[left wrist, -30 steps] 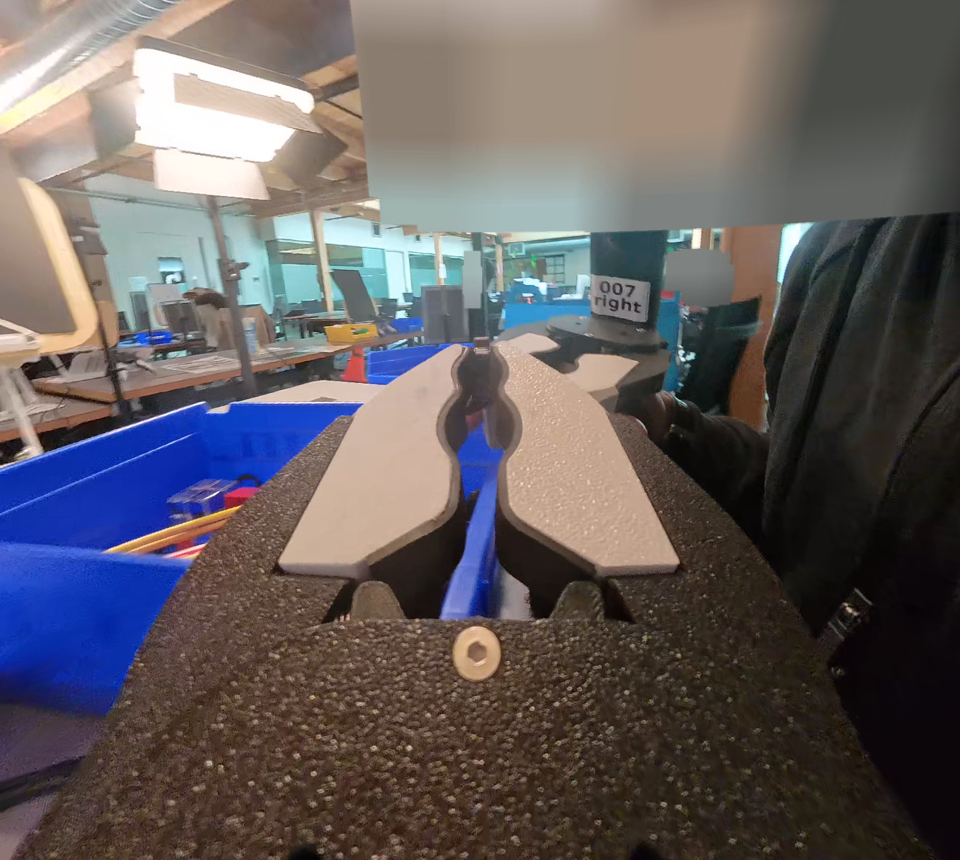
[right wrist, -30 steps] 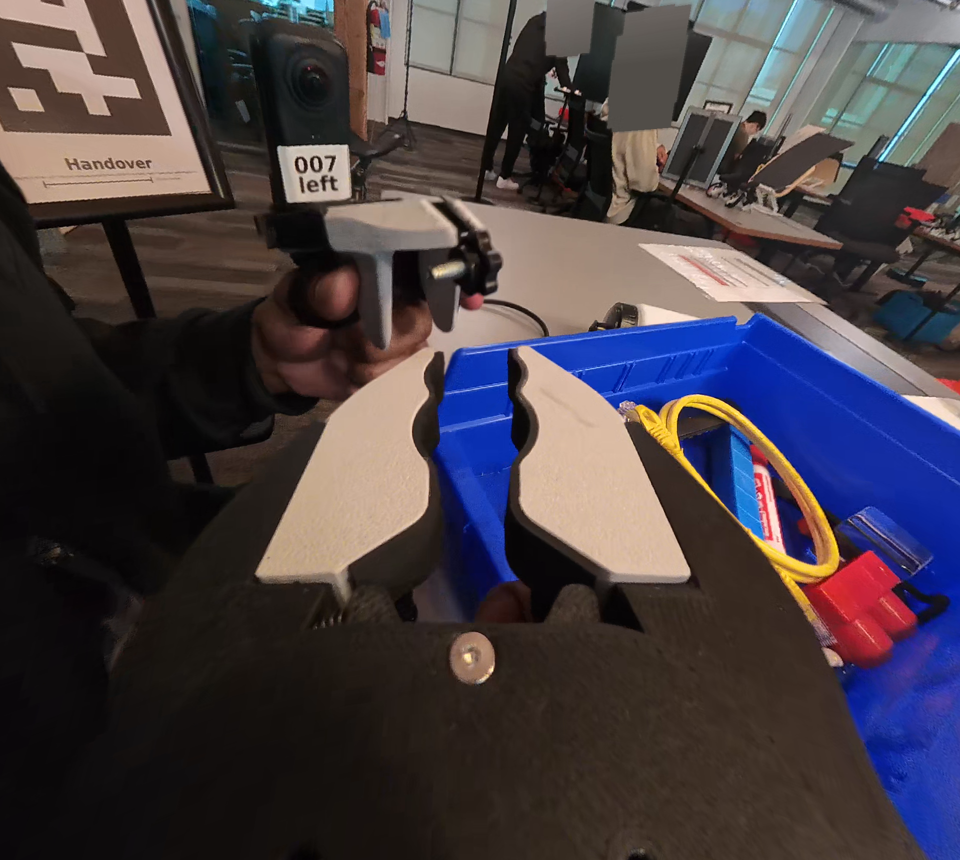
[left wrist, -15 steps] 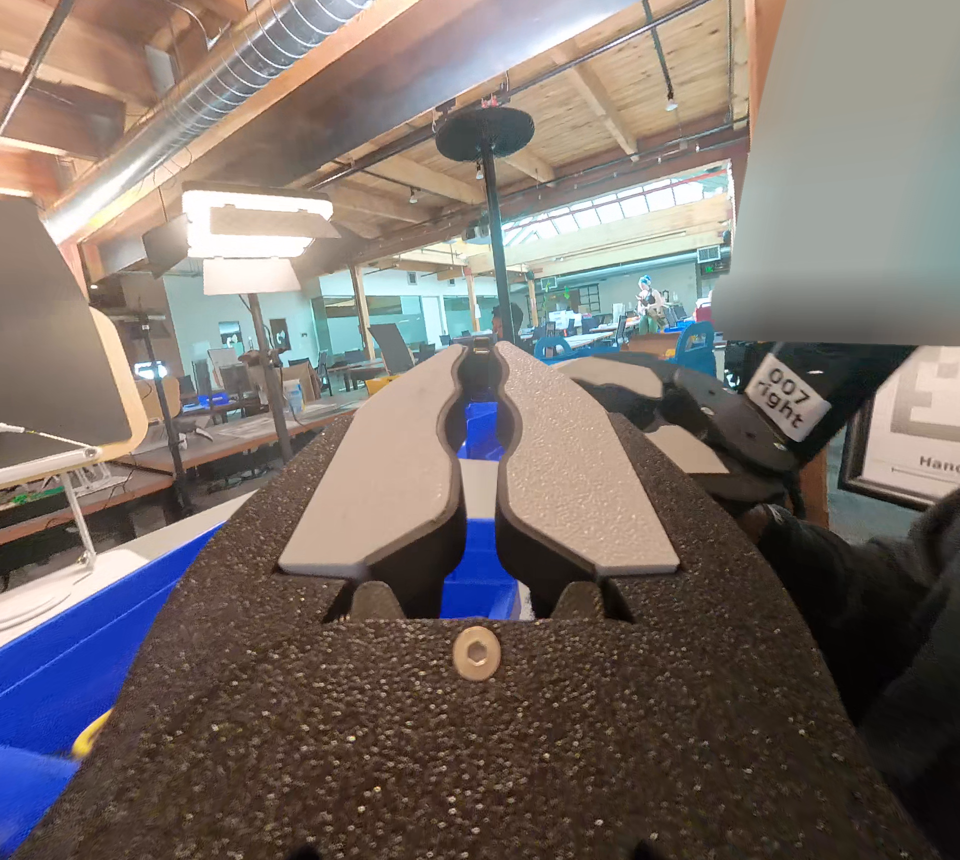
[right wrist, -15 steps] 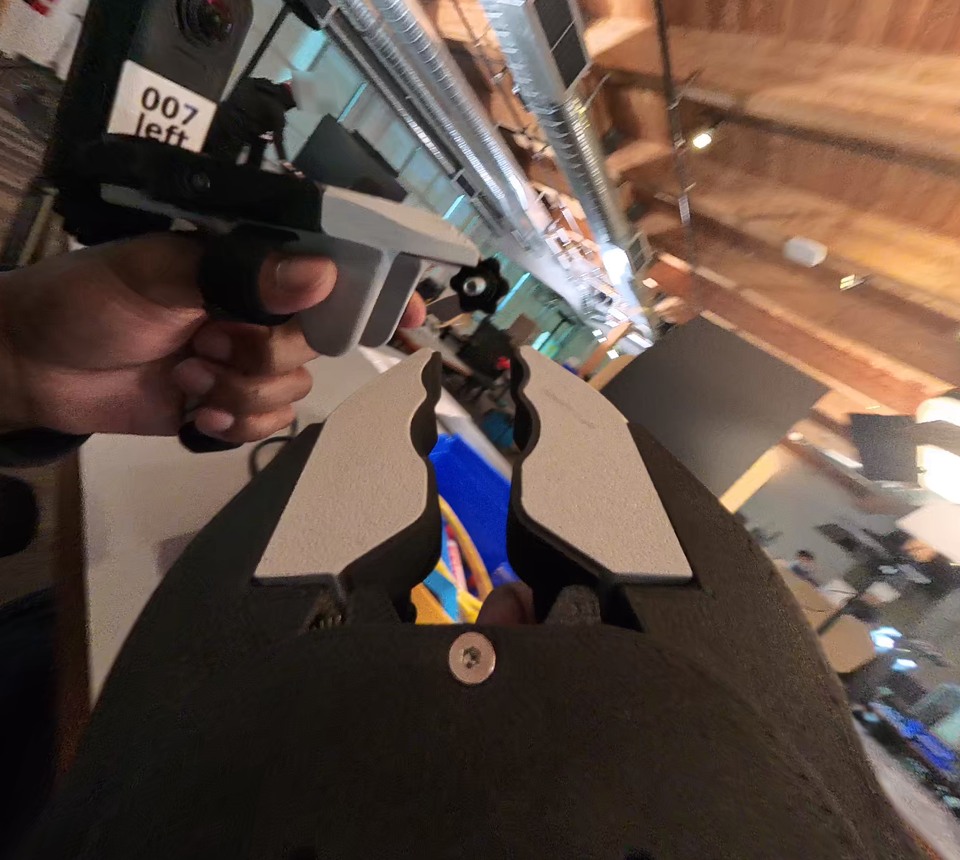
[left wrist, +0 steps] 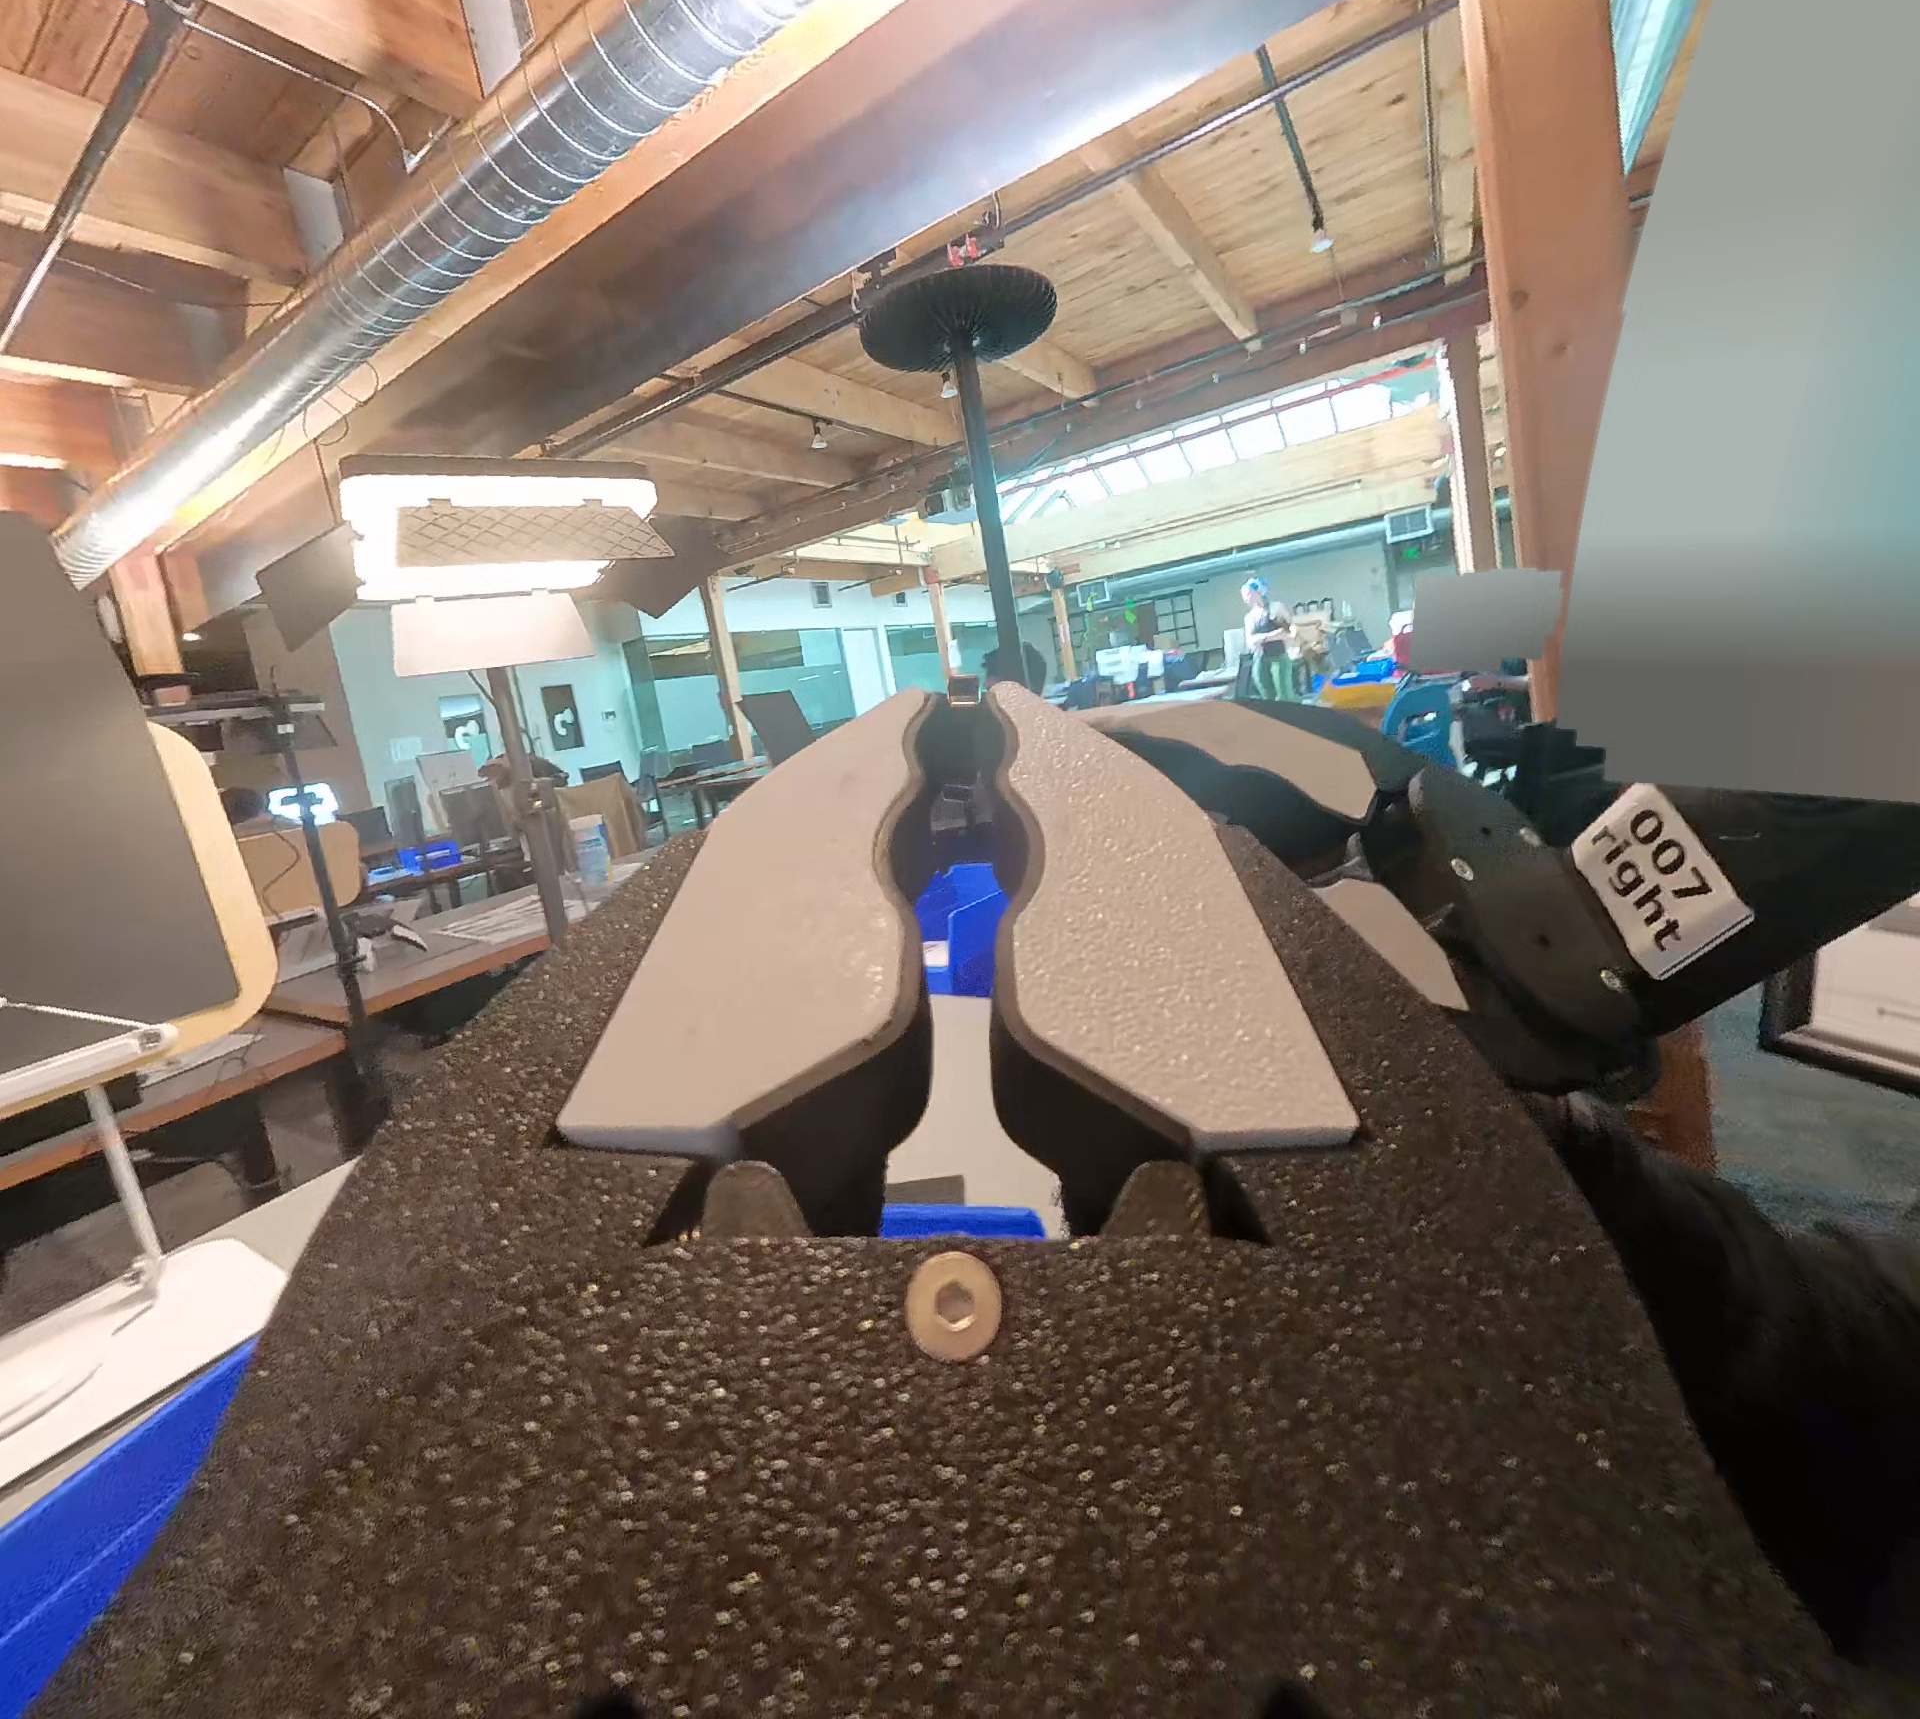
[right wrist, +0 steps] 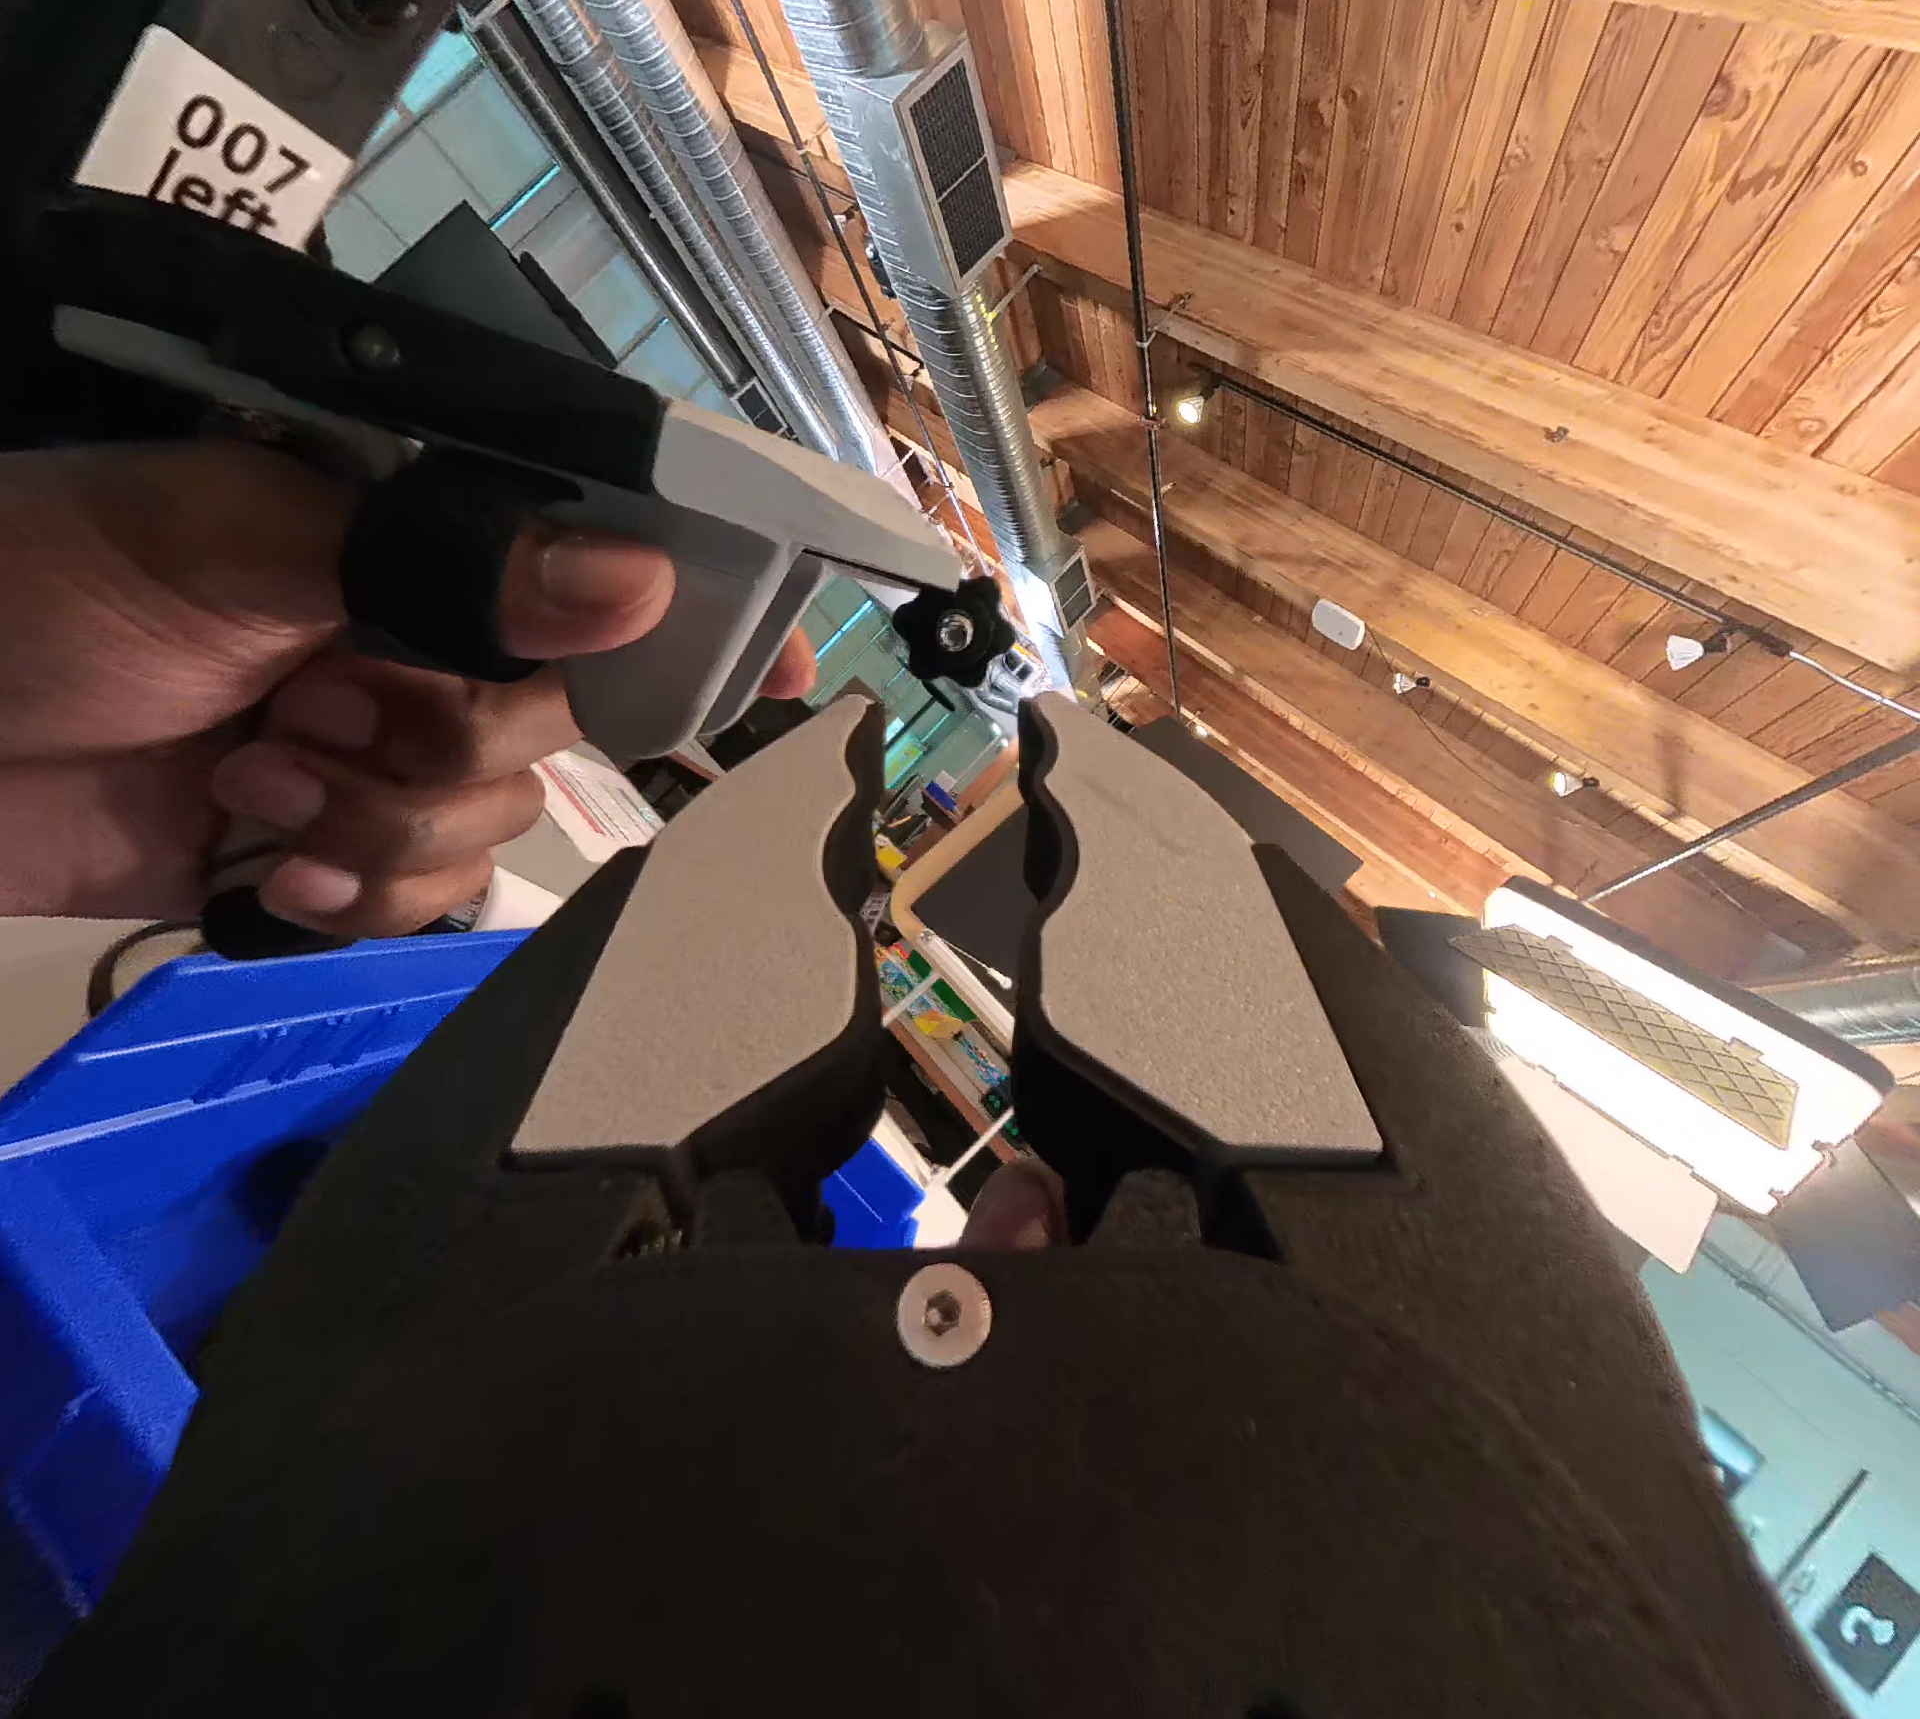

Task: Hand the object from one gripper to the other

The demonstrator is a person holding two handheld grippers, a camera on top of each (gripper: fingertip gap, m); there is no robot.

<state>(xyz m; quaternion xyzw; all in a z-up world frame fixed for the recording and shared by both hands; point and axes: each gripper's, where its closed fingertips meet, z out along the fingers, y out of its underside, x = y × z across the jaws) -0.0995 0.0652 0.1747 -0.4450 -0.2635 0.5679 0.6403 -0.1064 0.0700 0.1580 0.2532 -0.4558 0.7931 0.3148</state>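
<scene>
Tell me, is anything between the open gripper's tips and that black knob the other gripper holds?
Nothing. In the right wrist view, only a bare gap separates the right gripper from the black knob pinched by the left gripper.

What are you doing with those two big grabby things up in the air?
A person holds a gripper in each hand, raised over a blue plastic bin. The left gripper is shut on a small black star-shaped knob with a metal screw. The right gripper is open, its tips just below the knob and not touching it. The handover has not happened yet: the knob is with the left gripper only.
</scene>
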